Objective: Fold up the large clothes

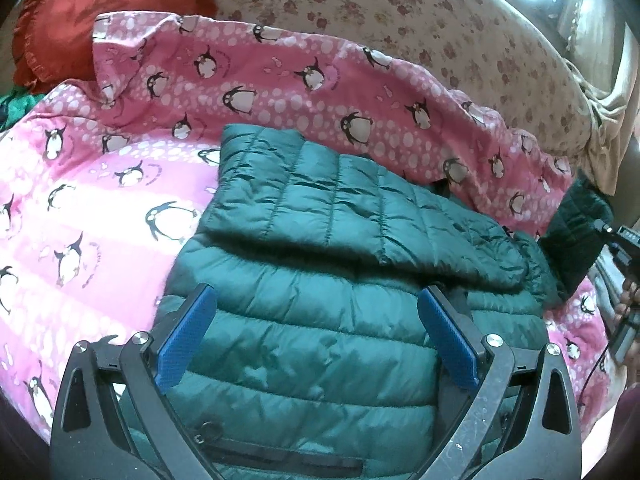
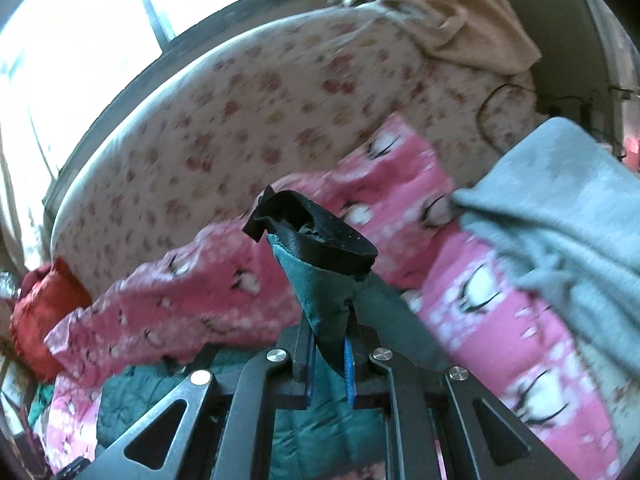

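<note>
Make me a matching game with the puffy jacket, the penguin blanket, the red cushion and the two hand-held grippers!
Things:
1. puffy jacket
2. penguin blanket
3. red cushion
4. left hand-held gripper
5. right hand-held gripper

Descriptions:
A. pink
B. open above the jacket
C. dark green and quilted
D. shut on the jacket's cuff
E. at the blanket's far corner

Pairs: 1-C, 2-A, 3-E, 4-B, 5-D

Bright window [image 2: 80,40] behind a floral-sheeted bed [image 1: 400,12], pink penguin blanket [image 1: 100,208], red cushion [image 1: 104,8].
</note>
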Demonstrator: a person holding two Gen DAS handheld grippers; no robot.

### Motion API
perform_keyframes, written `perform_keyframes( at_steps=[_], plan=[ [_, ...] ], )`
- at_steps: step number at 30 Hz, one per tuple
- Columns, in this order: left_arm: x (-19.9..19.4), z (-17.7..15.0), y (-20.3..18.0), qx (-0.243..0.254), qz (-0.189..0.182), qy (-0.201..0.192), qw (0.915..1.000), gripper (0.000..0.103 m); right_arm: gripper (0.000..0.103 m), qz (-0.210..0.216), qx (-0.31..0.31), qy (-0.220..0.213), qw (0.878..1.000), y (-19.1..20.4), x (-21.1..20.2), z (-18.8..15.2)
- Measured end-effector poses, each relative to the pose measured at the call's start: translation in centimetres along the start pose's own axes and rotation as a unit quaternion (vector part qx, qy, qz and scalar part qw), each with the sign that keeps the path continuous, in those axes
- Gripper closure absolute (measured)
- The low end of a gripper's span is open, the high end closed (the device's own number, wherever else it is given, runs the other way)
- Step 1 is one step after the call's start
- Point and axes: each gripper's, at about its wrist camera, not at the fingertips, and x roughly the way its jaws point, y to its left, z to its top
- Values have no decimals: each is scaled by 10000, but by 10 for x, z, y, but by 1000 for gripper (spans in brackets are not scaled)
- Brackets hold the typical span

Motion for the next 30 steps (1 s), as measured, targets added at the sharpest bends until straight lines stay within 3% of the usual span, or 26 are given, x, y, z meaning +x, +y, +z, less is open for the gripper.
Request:
perform_keyframes(
  at_steps=[9, 30],
  plan=[
    [-10, -2, 11, -193, -86, -64, 9998, 2, 93, 120, -409, 467, 9980, 61, 20, -33],
    [-22, -12, 26, -359, -190, -31, 9992, 2, 93, 166, -1194, 745, 9899, 165, 26, -84]
  ],
)
